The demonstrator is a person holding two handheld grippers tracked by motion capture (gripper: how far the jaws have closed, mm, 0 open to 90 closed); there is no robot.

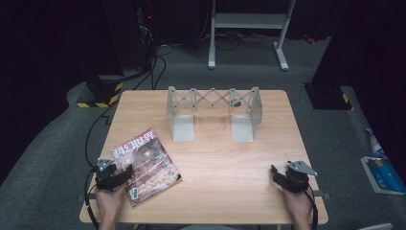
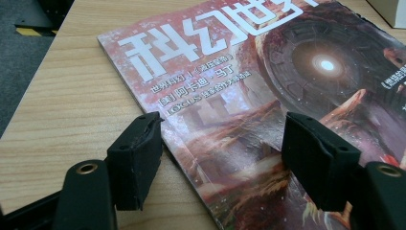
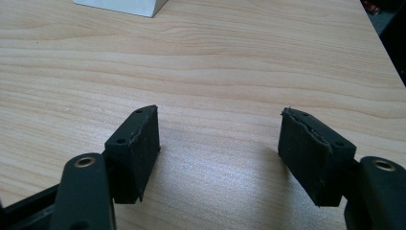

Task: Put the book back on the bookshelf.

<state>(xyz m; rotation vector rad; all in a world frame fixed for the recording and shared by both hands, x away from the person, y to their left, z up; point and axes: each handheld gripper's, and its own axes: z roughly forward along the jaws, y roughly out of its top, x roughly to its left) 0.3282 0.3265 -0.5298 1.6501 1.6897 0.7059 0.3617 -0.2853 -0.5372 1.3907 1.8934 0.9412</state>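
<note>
A: Left hand-held gripper [image 1: 123, 174] sits at the near-left corner of the magazine [image 1: 146, 165], jaws spread and straddling the spine edge, one pad [image 2: 136, 158] out on the bare bench [image 1: 220, 158], the other over the cover. Nothing pinched yet.

B: So the grab likely goes best if the outer pad slides low under the spine edge and the other comes down on the cover (thin stock, easy to skate off). Squeeze slowly.

A: Magazine lies flat at the bench's left front, cover up. Long axis runs diagonally, title end toward the back-left, foot toward the near-right.

B: Centre back?

A: Folding metal rack [image 1: 213, 112], well apart from the magazine.

B: Right side?

A: Right hand-held gripper [image 1: 277, 173] rests near the front-right edge, jaws spread over bare wood, holding nothing.
</note>
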